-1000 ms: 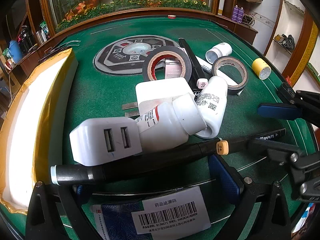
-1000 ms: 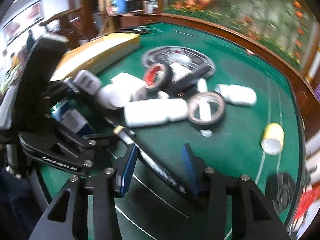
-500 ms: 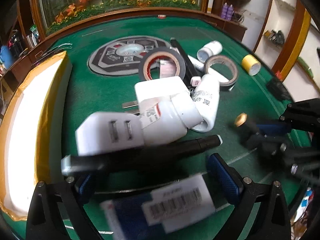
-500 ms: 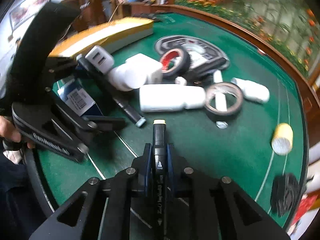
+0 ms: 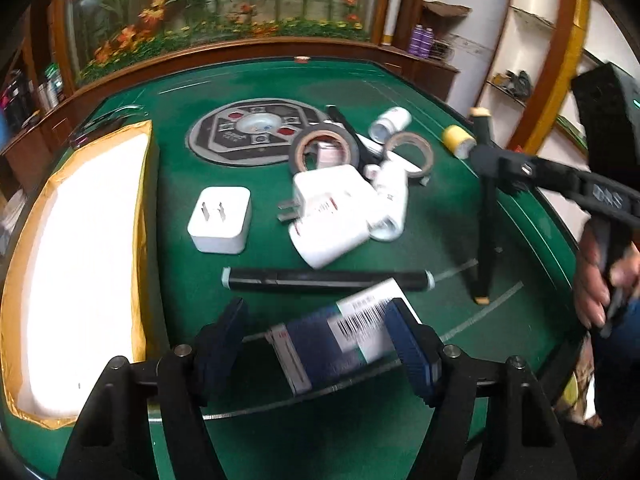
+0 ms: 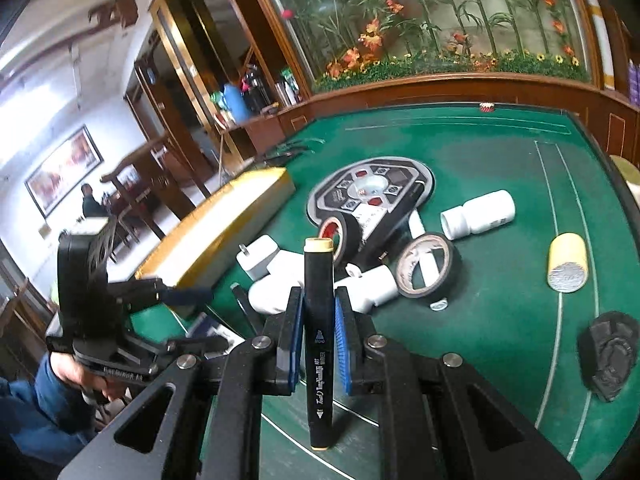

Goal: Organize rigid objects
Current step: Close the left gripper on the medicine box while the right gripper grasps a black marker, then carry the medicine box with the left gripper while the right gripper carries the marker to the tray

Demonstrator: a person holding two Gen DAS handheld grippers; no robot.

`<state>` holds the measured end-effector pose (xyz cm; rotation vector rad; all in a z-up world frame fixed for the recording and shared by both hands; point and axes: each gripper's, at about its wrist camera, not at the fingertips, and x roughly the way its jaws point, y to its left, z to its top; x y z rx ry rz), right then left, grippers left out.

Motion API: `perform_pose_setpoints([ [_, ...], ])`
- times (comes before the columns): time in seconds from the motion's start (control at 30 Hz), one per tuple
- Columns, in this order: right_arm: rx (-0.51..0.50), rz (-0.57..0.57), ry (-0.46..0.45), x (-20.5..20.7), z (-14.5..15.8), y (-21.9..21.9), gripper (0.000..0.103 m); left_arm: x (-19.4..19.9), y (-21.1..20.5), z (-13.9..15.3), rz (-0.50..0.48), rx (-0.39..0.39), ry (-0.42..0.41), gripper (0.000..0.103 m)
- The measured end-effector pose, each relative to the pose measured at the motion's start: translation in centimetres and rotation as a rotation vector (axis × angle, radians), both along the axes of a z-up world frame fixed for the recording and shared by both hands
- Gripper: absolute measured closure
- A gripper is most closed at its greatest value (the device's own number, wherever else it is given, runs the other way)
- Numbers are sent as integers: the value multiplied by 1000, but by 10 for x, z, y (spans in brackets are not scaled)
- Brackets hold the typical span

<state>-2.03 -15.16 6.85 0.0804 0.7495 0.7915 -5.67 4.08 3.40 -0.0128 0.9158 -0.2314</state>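
Right now we're mid-sort on the green felt worktop [image 5: 400, 420], soft baize with thin white lines, wood-railed all round. Biggest piece out there: the long gold-edged white tray [image 5: 80, 264], flat and foam-like, lying at nine o'clock in the left wrist view. It looks like the collecting place, though that's my reading only.

The right gripper [image 6: 318, 344] has its blue ribbed fingers [image 6: 343, 344] clamped together on the black marker [image 6: 319, 344], a slim hard barrel with tan end caps, lifted off the felt and standing upright in the left wrist view at three o'clock. So the step in hand, I'd say, is carrying that marker off to wherever it belongs.

The left gripper [image 5: 320, 336] is closing, fingers still apart, on the dark blue carton [image 5: 340, 336], a flat card box with a white barcode label, lying between them at six o'clock. The right pad sits at the box edge; the left one looks clear. Next call: finish the squeeze squarely across the box, gently, since card gives.

Dead centre, a second marker [image 5: 328, 278] lies flat. Beyond it at twelve o'clock, a jumble: glossy white plastic bottles [image 5: 332, 236], a square white charger [image 5: 220, 224] prongs-up, two tape rolls [image 5: 324, 150] and a small yellow roll [image 5: 458, 140].
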Motion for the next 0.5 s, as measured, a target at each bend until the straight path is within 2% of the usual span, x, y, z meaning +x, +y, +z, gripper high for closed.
perform_pose_setpoints([
  [0.1,29,-3,14,-2,-2,-5,89,-10,-8,0,-59,13,-2,27],
  [0.2,44,-10,20,-2,-1,-9,89,-11,-13,-6,-70,35,-2,20],
  [0.3,59,-8,31,-4,-2,-10,89,-9,-17,-11,-83,42,9,20],
  [0.37,60,-5,26,-6,-3,-8,89,-11,-25,-13,-136,52,13,20],
  [0.5,64,3,32,-8,-6,-1,89,-19,-43,-15,-206,123,11,22],
])
